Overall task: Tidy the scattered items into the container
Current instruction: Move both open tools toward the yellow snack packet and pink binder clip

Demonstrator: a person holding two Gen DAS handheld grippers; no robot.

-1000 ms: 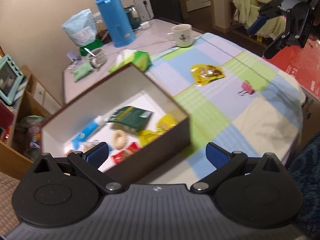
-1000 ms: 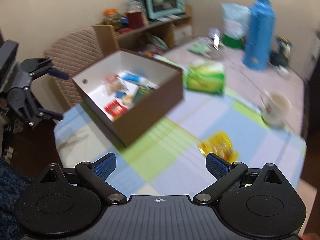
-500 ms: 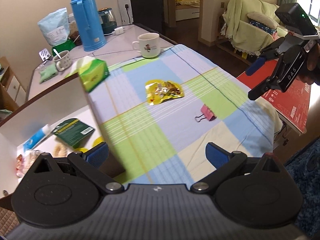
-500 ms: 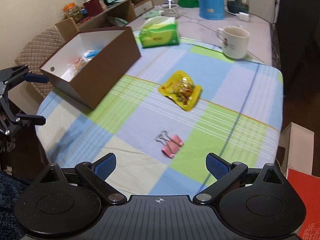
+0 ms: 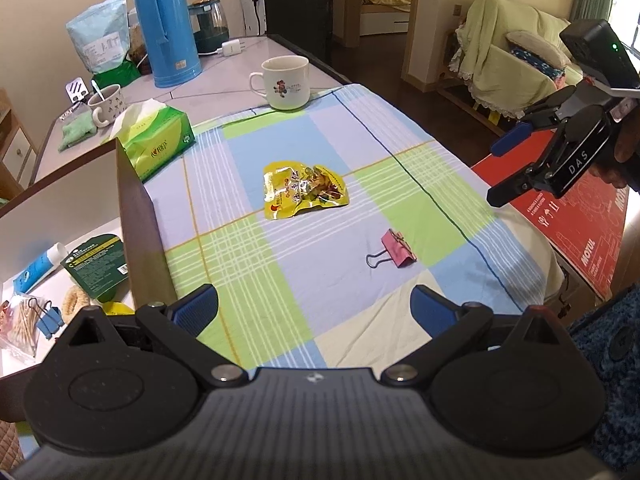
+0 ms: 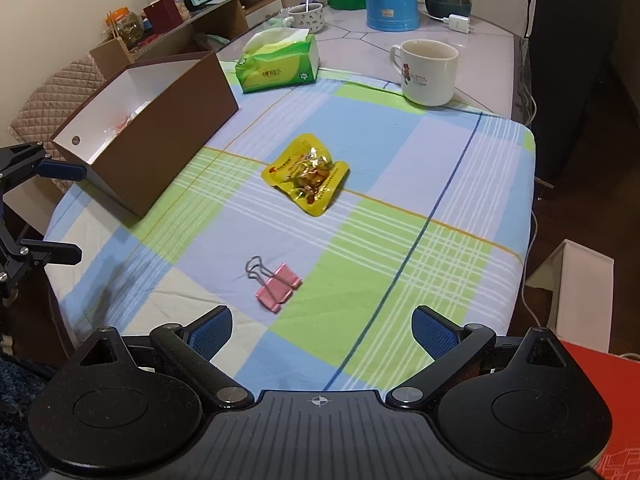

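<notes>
Pink clip (image 6: 279, 287) lies just ahead of the wide, empty right tongs (image 6: 322, 326), yellow packet (image 6: 305, 173) beyond, box (image 6: 160, 120) far-left; left tongs (image 5: 314, 304) likewise wide; clip pickup is judged next, requiring descent and closure.

My left hand-held gripper (image 5: 314, 306) hangs wide open over the checked counter (image 5: 256, 304); a yellow snack packet (image 5: 304, 190) and pink binder clip (image 5: 394, 249) lie ahead, brown box (image 5: 140, 216) at left

Open cloth (image 6: 360, 240) lay around the clip (image 6: 278, 287) and snack bag (image 6: 306, 174). The box (image 6: 168, 120) stood at ten o'clock, tissues (image 6: 280, 62) at eleven, mug (image 6: 428, 72) at one.
</notes>
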